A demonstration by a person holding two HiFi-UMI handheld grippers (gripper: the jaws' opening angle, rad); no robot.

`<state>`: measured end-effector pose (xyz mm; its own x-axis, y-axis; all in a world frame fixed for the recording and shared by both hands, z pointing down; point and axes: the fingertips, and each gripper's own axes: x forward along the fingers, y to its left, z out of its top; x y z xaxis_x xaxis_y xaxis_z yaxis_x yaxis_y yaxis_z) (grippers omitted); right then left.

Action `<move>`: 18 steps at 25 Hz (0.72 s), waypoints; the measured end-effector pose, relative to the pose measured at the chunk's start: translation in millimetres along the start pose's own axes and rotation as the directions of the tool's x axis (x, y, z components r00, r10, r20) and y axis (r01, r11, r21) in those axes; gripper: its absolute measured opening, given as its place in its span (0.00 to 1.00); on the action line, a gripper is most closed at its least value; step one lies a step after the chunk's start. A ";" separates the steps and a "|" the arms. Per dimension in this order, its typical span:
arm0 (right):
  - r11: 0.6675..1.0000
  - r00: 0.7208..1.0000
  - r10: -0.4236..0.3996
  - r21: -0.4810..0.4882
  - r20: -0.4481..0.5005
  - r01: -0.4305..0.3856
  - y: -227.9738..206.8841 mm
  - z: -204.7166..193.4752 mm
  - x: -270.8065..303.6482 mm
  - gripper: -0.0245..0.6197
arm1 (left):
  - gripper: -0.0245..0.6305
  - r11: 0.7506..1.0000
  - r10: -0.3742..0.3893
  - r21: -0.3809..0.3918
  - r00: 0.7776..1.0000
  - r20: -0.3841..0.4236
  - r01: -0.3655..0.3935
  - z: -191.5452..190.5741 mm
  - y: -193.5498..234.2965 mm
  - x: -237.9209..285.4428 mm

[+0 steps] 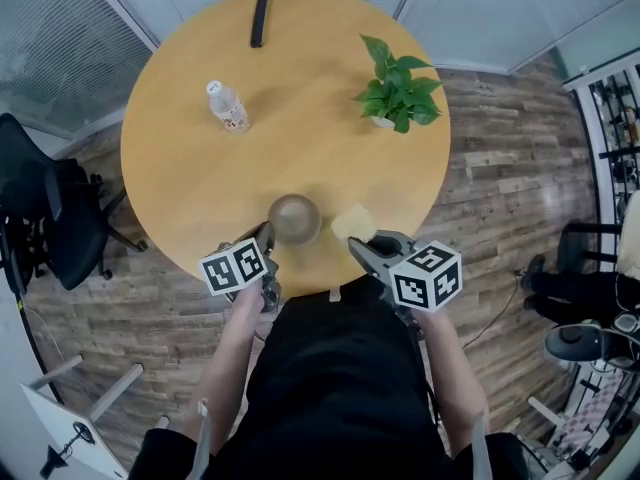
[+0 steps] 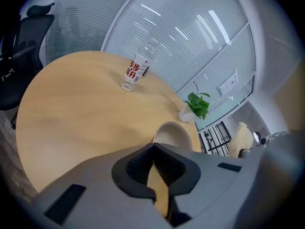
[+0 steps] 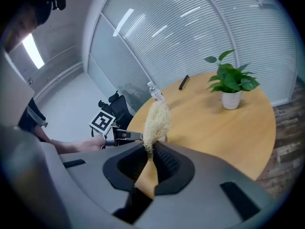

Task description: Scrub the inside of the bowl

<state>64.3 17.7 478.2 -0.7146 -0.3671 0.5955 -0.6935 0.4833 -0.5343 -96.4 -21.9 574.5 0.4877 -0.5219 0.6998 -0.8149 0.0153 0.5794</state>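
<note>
Your left gripper (image 1: 266, 236) has its jaws pressed together with nothing between them; in the left gripper view (image 2: 153, 146) the tips meet right in front of the bowl (image 2: 171, 133). It sits just beside the bowl's left side without clearly touching it.

The bowl (image 1: 294, 218) stands upright on the round wooden table (image 1: 300, 128), close to the near rim and between your two grippers, so there's not much tabletop on your side of it. Just right of it is the pale yellow scrub sponge (image 1: 352, 223), pinched in your right gripper (image 1: 362, 246). The right gripper view (image 3: 148, 149) shows the jaws clamped on the bottom of the scrub sponge (image 3: 156, 120), with the fibrous part sticking up past the tips.

Beyond the bowl you've got a wide bare stretch of wood. The water bottle (image 1: 228, 106) is well away at the far left, the potted plant (image 1: 398, 90) well away at the far right, and a slim black object (image 1: 260, 16) lies at the far rim. A black office chair (image 1: 50, 208) stands off the table's left edge.

Writing-wise, the bottle label (image 2: 136, 69) has red characters, too small for me to read for sure. The cubes on both grippers only carry black-and-white square markers.
</note>
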 end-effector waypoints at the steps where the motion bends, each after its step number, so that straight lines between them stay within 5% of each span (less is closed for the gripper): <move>1: 1.000 1.000 -0.020 0.008 0.003 0.020 -6.2 -1.0 -4.8 0.10 | 0.06 1.000 0.000 -0.018 1.000 -0.012 -0.001 -2.3 2.1 5.3; 18: 0.992 0.994 -0.106 0.073 -0.014 0.106 -68.0 1.4 -45.6 0.10 | 0.06 0.986 0.073 -0.142 0.994 -0.076 -0.083 -13.1 16.2 62.8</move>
<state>143.9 0.5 486.6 -0.6360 -0.4051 0.6569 -0.7705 0.3818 -0.5105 -74.8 -43.3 633.4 0.4497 -0.4530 0.7698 -0.7998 0.1794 0.5728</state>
